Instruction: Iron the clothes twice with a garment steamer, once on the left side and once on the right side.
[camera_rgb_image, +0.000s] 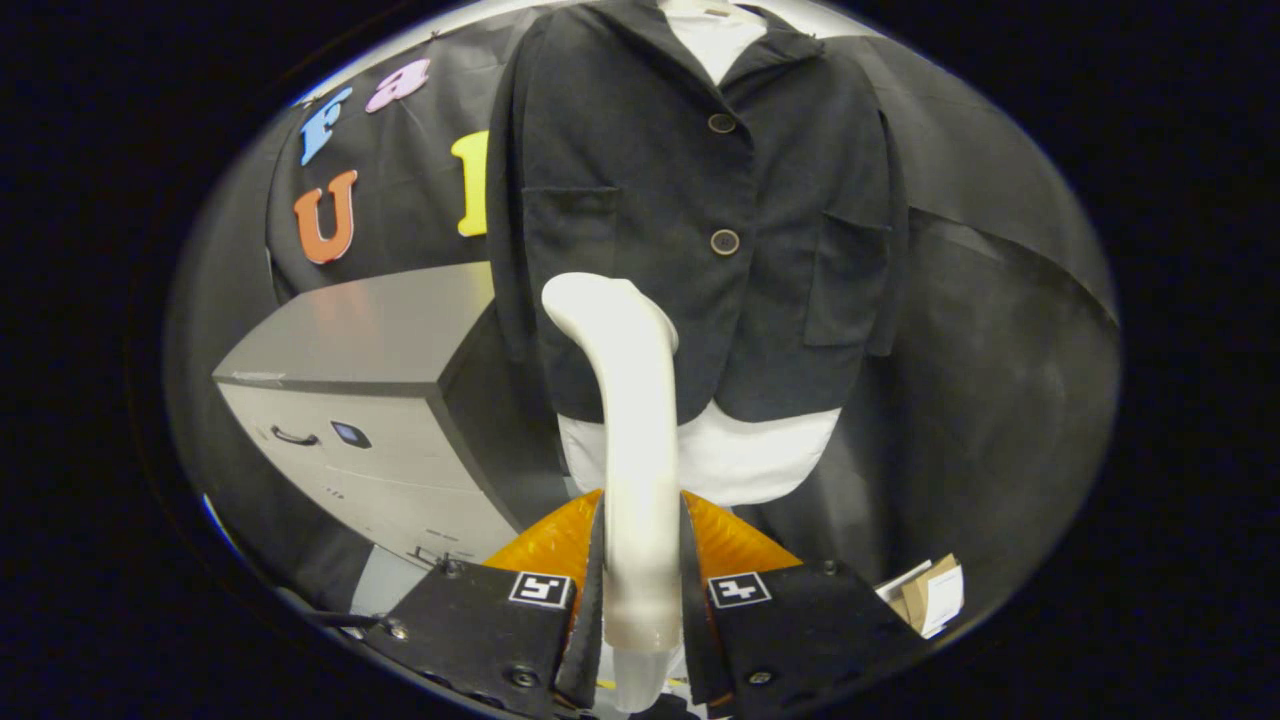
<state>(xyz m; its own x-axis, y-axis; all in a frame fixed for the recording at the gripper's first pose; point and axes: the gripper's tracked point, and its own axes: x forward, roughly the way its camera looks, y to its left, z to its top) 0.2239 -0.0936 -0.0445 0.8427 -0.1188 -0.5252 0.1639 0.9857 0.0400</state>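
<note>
Before the black cloth wall, beside a grey cabinet (360, 400), hangs the dark jacket (700, 220), and our gripper (642, 590) is closed on the white steamer (630, 420), whose head is near the jacket's left hem, so we judge both passes remain.

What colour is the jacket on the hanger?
Black, over a white shirt, seen in the gripper view. The jacket hangs beyond the steamer the gripper holds.

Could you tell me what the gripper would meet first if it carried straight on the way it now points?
Probably the black jacket, around its lower front. The gripper is shut on the white steamer, whose head would likely touch first; depth is unclear.
</note>
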